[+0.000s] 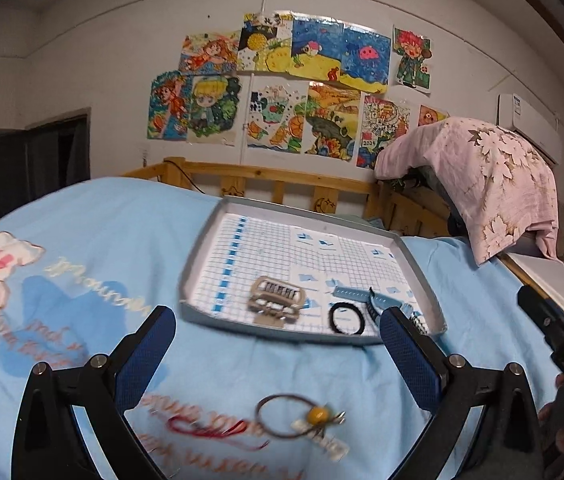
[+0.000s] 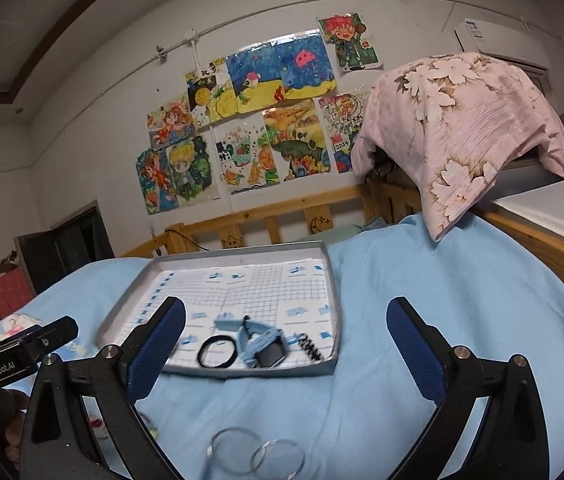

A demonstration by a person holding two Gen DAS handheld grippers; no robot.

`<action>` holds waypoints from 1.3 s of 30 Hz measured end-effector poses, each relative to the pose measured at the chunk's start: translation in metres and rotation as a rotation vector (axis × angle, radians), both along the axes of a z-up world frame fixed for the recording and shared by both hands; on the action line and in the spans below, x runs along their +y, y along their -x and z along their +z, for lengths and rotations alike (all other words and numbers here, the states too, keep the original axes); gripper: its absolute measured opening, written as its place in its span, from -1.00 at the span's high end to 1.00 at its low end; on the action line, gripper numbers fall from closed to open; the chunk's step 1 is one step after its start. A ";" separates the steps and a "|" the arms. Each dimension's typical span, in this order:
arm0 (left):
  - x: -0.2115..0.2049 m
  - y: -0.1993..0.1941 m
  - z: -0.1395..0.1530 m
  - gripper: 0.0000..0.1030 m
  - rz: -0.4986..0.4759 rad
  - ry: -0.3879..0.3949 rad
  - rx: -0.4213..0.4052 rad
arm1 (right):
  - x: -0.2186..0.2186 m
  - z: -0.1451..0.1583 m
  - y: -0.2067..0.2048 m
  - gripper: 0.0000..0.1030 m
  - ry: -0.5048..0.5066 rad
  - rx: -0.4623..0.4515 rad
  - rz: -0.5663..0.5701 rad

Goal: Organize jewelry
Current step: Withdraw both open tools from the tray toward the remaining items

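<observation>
A grey tray (image 1: 197, 264) with a gridded paper liner lies on the blue bedsheet. In it are a pale hair claw (image 1: 277, 300), a black hair band (image 1: 346, 319) and a light blue watch (image 2: 263, 346), plus a black spiral tie (image 2: 310, 347). My left gripper (image 1: 277, 354) is open above the sheet, just short of the tray. Below it lie a brown hair tie with a yellow bead (image 1: 302, 416) and a red cord (image 1: 217, 430). My right gripper (image 2: 286, 340) is open before the tray (image 2: 332, 280). Two silver bangles (image 2: 257, 454) lie beneath it.
A wooden bed rail (image 1: 265, 178) runs behind the tray. A pink floral cloth (image 2: 462, 128) drapes over something at the right. Children's drawings (image 1: 282, 88) cover the wall. The other gripper's black body (image 1: 562, 340) shows at the right edge of the left wrist view.
</observation>
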State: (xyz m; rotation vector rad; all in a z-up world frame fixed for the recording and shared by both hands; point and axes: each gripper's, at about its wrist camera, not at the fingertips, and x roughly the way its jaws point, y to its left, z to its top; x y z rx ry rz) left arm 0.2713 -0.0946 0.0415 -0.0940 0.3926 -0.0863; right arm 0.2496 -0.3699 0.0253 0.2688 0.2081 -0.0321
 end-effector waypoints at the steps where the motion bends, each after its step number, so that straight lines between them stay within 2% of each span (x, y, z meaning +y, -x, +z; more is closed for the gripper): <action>1: 0.004 0.006 0.001 -1.00 0.004 -0.003 -0.006 | 0.002 0.002 0.006 -0.92 0.010 -0.005 -0.002; 6: 0.029 0.041 0.005 -1.00 0.025 0.004 -0.032 | 0.013 0.012 0.043 -0.92 0.056 -0.048 -0.009; 13: 0.059 0.082 0.002 -1.00 0.033 -0.002 -0.038 | 0.023 0.019 0.092 -0.92 0.058 -0.093 -0.011; 22: 0.081 0.123 -0.024 -1.00 0.051 -0.028 -0.017 | 0.051 0.014 0.130 -0.92 0.079 -0.096 0.018; 33: 0.090 0.153 -0.037 -1.00 0.052 -0.008 -0.016 | 0.087 -0.009 0.161 -0.92 0.086 -0.052 0.073; 39: 0.096 0.154 -0.046 -1.00 0.058 -0.012 0.025 | 0.100 -0.019 0.166 -0.92 0.108 -0.014 0.110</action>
